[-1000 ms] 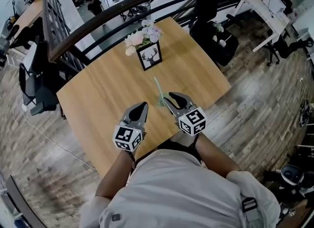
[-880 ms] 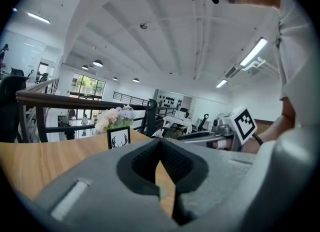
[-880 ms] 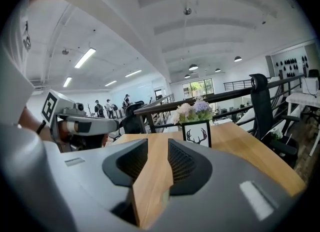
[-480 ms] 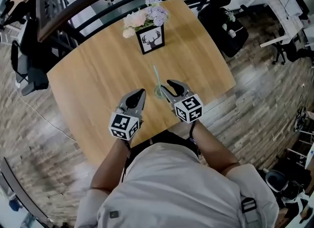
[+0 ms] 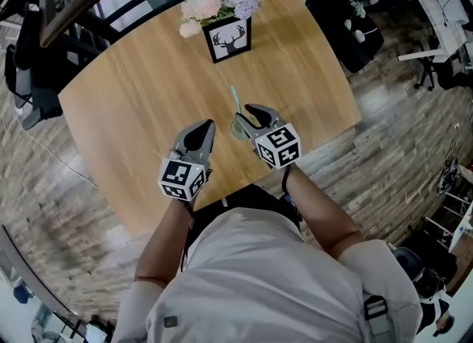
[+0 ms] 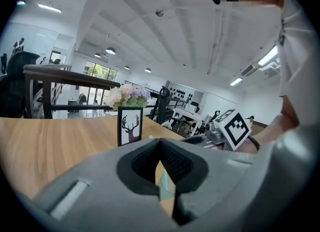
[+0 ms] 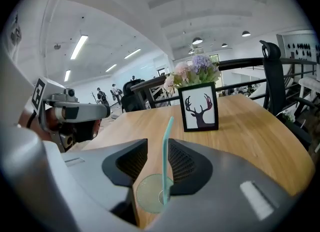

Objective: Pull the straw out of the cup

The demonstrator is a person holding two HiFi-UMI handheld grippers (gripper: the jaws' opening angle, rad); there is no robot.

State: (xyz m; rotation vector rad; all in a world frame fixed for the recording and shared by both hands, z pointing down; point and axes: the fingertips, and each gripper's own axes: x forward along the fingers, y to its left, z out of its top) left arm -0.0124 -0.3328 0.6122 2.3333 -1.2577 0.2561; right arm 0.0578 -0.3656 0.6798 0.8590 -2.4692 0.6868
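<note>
Straw [image 5: 234, 102] in cup [image 5: 238, 130], between right tongs [image 5: 244, 115], flower box [image 5: 228, 39] behind

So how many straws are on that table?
1: a thin teal plastic straw standing in the clear lidded cup near the front edge of the wooden table. I see no sign of another one hidden.

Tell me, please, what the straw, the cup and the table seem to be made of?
Straw: probably plastic; smooth, teal, thin and straight.
Cup: clear plastic or glass; faintly green, see-through.
Table: wood or laminate; visible grain, slight sheen.
</note>
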